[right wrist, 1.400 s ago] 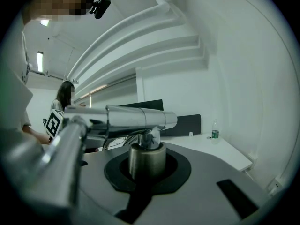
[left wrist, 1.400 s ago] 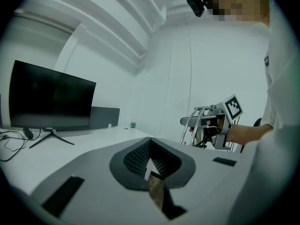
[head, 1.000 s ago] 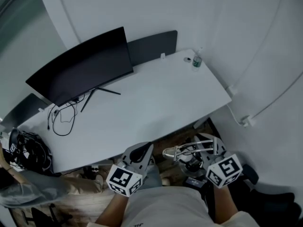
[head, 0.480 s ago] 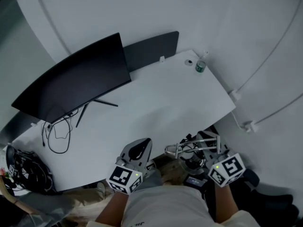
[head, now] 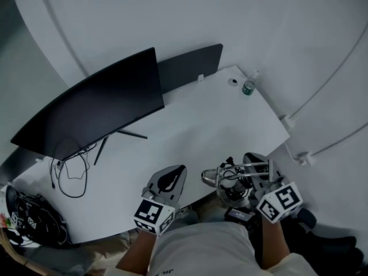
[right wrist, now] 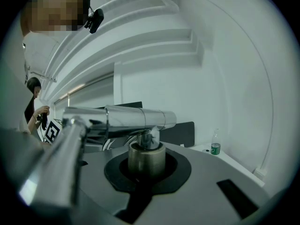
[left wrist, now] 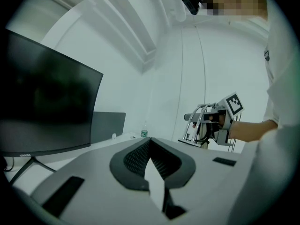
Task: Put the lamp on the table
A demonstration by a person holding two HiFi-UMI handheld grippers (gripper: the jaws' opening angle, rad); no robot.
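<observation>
Lamp (head: 223,176), pinched in the right gripper (head: 257,160), has moved over the table (head: 201,114) edge; left gripper (head: 172,175) fingers pressed together, empty.

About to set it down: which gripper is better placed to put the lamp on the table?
Right. The right gripper is shut on the lamp, holding it by the table's near edge. The left gripper is shut and empty, so it would need a handover first.
</observation>
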